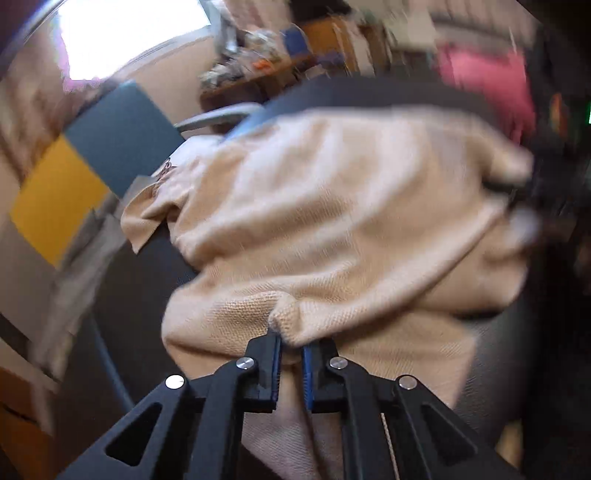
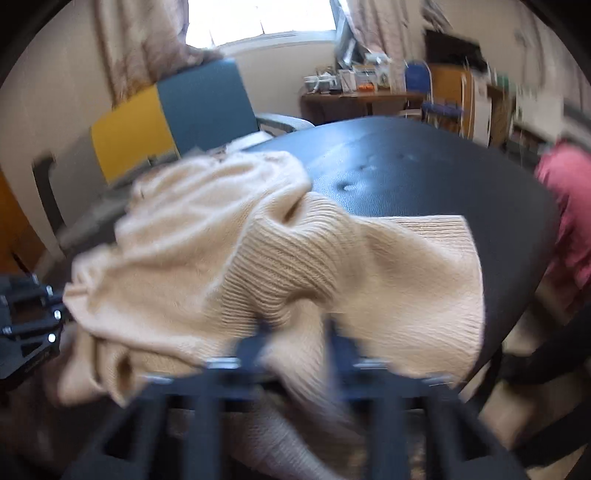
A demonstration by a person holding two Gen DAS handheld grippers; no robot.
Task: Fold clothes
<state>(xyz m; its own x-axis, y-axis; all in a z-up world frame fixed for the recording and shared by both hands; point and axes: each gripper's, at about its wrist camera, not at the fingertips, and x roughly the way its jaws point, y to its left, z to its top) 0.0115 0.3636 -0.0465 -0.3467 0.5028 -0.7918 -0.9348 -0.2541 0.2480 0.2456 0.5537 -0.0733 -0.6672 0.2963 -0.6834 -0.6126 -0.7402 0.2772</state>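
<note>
A beige knit sweater (image 2: 258,251) lies bunched on the black bench (image 2: 424,173), its ribbed hem (image 2: 443,236) spread toward 3 o'clock, bare bench beyond at 12. The left hand-held gripper (image 1: 291,341) is clamped on a fold at 6 o'clock. The right hand-held gripper (image 2: 295,332) is blurred; I cannot tell its state. No writing is readable.

You're in a lived-in home rm: curtained window (image 2: 258,18), cluttered wooden side table (image 2: 362,99) w/ odds & ends, blue/yellow chair (image 2: 199,103), black table (image 2: 424,166) up front.
</note>
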